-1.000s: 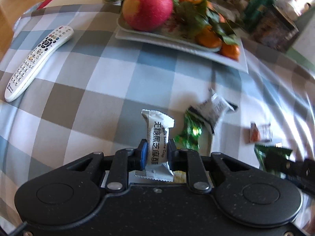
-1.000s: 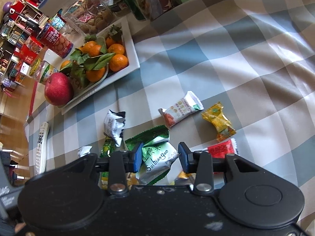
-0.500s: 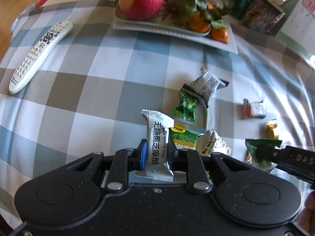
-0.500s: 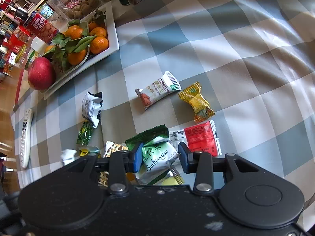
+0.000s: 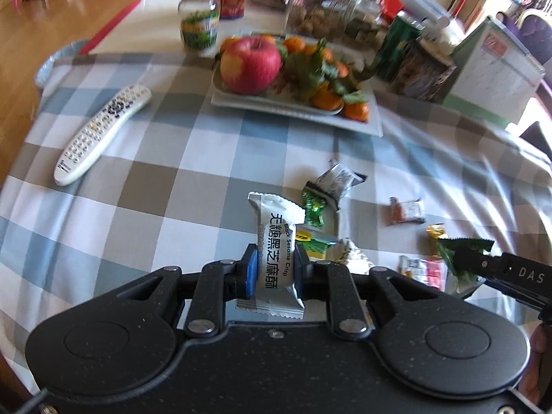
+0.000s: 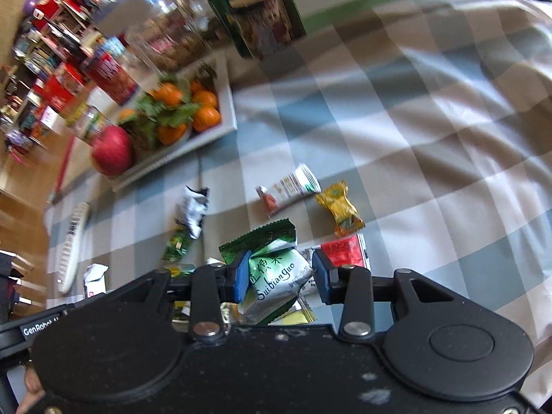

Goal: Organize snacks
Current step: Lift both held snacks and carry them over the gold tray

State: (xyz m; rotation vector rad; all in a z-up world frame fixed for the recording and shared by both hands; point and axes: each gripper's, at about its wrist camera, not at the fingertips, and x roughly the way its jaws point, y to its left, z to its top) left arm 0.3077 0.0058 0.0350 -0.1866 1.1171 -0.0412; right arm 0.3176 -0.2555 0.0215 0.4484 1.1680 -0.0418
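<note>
**Snacks pinched in both grippers above the checked table**

Snacks are what we see first in the left wrist view: our left gripper [image 5: 275, 269] has its fingers pinching a white sesame crisp packet [image 5: 276, 241], upright, with black Chinese characters and "Black Sesame Crisp" down its face. It is held above the checked table [image 5: 138, 207]. Beyond it we count several loose snacks on the cloth: a black-and-white packet [image 5: 336, 181], a green candy [image 5: 314, 207], a small red-and-white bar [image 5: 405, 210] and a gold candy [image 5: 435, 231]. One remote control [image 5: 100, 134] lies to the left, and one white tray [image 5: 296, 110] carries one red apple [image 5: 250, 63] and a heap of leafy tangerines [image 5: 324, 93]. At the right edge we see the right gripper with a green wrapper.

In the right wrist view, our right gripper [image 6: 281, 276] has its fingers clamped on a puffy green-and-white packet [image 6: 276, 276] marked "Suibianguo", lifted above the table. Below we count one red packet [image 6: 341, 252], one yellow candy [image 6: 339, 207] and one white bar with red and green print [image 6: 288, 188], lying near one another.
</note>
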